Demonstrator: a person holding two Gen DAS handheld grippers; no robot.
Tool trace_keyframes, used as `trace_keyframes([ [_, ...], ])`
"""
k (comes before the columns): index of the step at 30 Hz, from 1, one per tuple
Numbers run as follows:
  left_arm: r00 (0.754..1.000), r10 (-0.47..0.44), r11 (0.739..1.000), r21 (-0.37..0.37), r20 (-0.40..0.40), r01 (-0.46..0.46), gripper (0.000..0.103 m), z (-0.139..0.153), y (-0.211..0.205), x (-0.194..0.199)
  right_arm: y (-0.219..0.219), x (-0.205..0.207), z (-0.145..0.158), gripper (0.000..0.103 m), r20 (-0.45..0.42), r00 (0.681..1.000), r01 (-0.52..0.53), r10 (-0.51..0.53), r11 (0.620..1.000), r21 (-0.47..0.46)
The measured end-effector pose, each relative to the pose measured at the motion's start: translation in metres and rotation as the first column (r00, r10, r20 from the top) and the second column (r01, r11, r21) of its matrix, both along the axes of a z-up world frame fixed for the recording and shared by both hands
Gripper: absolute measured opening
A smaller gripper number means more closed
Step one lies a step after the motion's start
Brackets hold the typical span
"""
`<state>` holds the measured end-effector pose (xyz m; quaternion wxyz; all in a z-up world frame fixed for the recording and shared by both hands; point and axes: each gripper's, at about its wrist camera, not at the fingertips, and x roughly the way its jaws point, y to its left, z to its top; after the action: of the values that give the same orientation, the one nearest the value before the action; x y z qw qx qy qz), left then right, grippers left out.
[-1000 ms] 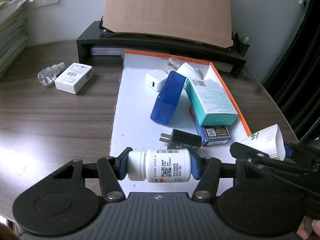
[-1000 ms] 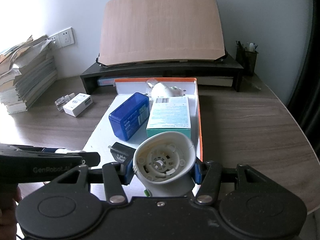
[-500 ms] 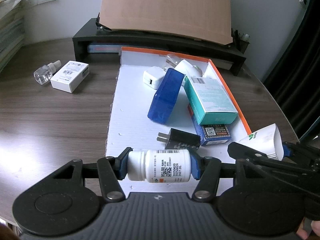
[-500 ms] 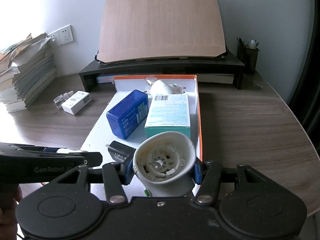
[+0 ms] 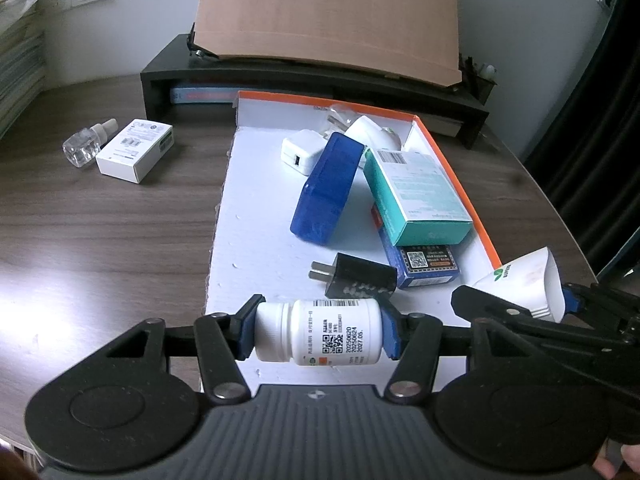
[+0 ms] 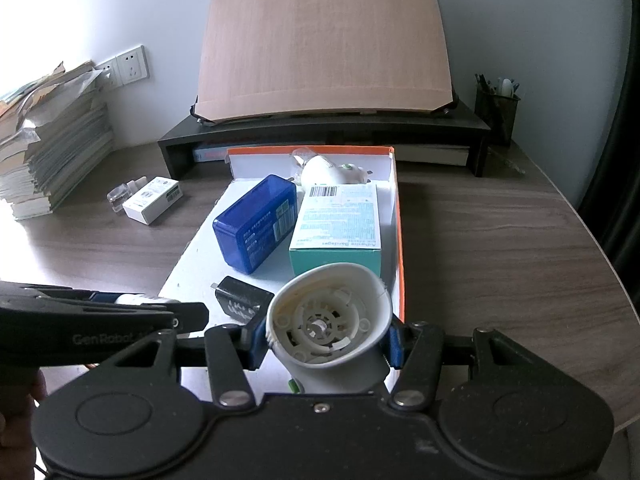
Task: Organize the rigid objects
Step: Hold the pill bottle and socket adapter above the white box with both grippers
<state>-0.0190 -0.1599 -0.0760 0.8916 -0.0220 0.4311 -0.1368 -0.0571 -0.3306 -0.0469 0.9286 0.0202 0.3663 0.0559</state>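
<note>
My left gripper (image 5: 318, 334) is shut on a white pill bottle (image 5: 320, 332), held sideways above the near end of the white tray (image 5: 256, 216). My right gripper (image 6: 326, 336) is shut on a white cone-shaped plastic device (image 6: 330, 320), its hollow underside facing the camera; the device (image 5: 524, 284) also shows at the right of the left wrist view. In the tray lie a blue case (image 5: 326, 188), a teal box (image 5: 416, 192), a dark blue box (image 5: 426, 264), a black plug adapter (image 5: 356, 276), a white charger (image 5: 302, 150) and another white device (image 5: 374, 132).
A small white box (image 5: 134, 150) and a clear little bottle (image 5: 86, 144) lie on the wooden desk left of the tray. A black monitor stand (image 6: 324, 132) with a wood-faced panel (image 6: 324, 44) is behind it, a paper stack (image 6: 44, 140) far left, a pen holder (image 6: 496, 106) far right.
The desk and tray have shifted slightly in both views as the cameras drifted a little. Both grips are unchanged.
</note>
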Motion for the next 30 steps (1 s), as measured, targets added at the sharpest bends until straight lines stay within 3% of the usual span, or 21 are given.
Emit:
trace_keyframes([
  [30,1.0,-0.01,1.0,-0.002,-0.001,0.01,0.058,-0.0005,0.0009,-0.0023,-0.0011,-0.0036,0.0019,0.065,-0.002,1.0,0.007,-0.007,1.0,-0.003],
])
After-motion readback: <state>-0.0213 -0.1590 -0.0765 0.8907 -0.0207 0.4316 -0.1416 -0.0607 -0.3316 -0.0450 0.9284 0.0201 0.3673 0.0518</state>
